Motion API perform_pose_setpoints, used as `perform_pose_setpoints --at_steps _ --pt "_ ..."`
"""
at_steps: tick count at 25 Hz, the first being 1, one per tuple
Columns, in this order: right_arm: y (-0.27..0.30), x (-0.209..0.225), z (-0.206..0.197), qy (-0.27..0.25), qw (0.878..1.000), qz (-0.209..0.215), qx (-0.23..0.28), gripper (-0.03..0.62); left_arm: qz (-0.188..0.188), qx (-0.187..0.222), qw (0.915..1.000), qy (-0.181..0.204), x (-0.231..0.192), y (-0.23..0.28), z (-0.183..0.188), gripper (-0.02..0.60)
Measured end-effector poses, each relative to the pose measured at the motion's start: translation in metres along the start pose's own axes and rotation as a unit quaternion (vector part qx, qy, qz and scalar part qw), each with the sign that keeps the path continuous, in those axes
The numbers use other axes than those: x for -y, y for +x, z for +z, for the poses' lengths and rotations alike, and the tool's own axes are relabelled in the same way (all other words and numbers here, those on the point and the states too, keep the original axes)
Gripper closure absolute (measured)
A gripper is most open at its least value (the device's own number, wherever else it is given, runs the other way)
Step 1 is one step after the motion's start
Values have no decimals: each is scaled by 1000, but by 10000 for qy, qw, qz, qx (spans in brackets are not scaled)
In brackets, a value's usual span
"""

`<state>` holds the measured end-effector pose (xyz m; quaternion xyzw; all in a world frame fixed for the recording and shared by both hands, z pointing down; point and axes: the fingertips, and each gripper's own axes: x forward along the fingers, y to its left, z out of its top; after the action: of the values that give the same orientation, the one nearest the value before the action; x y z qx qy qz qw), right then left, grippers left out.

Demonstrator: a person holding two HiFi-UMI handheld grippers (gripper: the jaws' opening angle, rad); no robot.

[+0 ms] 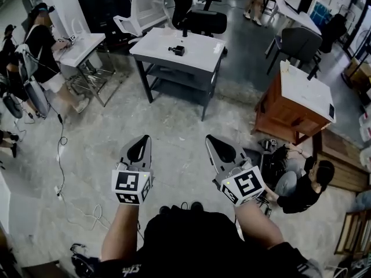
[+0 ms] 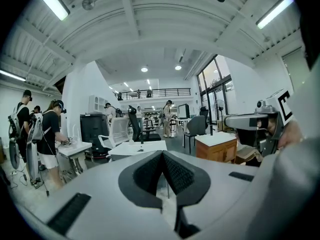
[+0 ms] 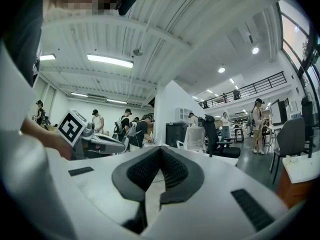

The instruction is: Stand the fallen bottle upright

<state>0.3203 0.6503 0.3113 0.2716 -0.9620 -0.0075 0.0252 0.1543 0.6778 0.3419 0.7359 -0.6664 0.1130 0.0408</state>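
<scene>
Whereas both gripper views look level across the room, the head view shows one small dark object [image 1: 176,50], whether the bottle I cannot tell, on one white surface [image 1: 200,57] at upper centre. At lower centre, the left gripper [image 1: 139,145] and the right gripper [image 1: 217,143] have their fingers together, empty.

White table [image 1: 200,48], black office chair [image 1: 203,22], wooden cabinet [image 1: 279,116]

We saw a bright hall, evenly lit by ceiling strip lights [image 2: 52,1] and tall windows [image 2: 215,84], with only faint shadows. Both gripper views bent strongly toward dark round edges, and the left gripper [image 2: 162,155] looked blurred up close.
</scene>
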Motion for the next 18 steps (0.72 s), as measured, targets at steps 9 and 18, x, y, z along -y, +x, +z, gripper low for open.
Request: perform_pose_setpoints --at_steps 9,18 --pt "-9 35 -13 141 9997 178 -117 582 99 -78 9999 -45 23 24 1 574" --pt "62 68 -21 120 9991 269 -306 580 186 -129 9996 -186 -22 83 -8 573"
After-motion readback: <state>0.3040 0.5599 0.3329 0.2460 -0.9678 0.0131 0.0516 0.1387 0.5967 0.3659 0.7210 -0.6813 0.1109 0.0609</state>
